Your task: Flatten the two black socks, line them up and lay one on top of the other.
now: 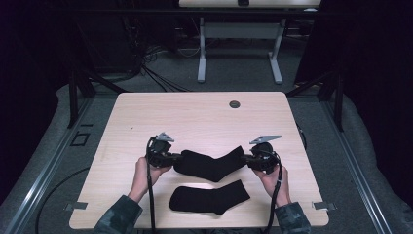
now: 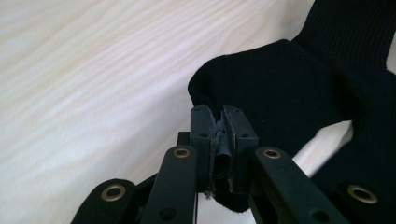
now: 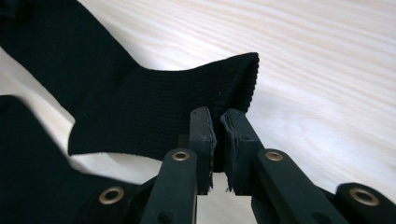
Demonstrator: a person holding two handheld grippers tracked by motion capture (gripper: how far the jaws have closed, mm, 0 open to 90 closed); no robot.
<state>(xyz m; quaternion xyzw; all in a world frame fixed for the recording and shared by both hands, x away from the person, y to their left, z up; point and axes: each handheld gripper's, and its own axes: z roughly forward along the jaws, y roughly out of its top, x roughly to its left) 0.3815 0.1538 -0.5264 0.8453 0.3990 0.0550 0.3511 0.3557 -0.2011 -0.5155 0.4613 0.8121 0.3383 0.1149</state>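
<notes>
Two black socks lie on the light wooden table (image 1: pixel 195 114). The farther sock (image 1: pixel 210 163) is stretched between both grippers. My left gripper (image 1: pixel 176 157) is shut on its toe end (image 2: pixel 261 88), with the jaws pinching the fabric. At the other end, my right gripper (image 1: pixel 245 158) is shut on the ribbed cuff (image 3: pixel 205 100). The nearer sock (image 1: pixel 209 197) lies flat close to the table's front edge, and its edge also appears in the lower left of the right gripper view as the nearer sock (image 3: pixel 28 158).
A round cable hole (image 1: pixel 234 104) sits near the table's far edge. Another table's white legs (image 1: pixel 202 53) stand beyond on the grey floor, with cables nearby. Metal brackets (image 1: pixel 324 205) mark the front corners.
</notes>
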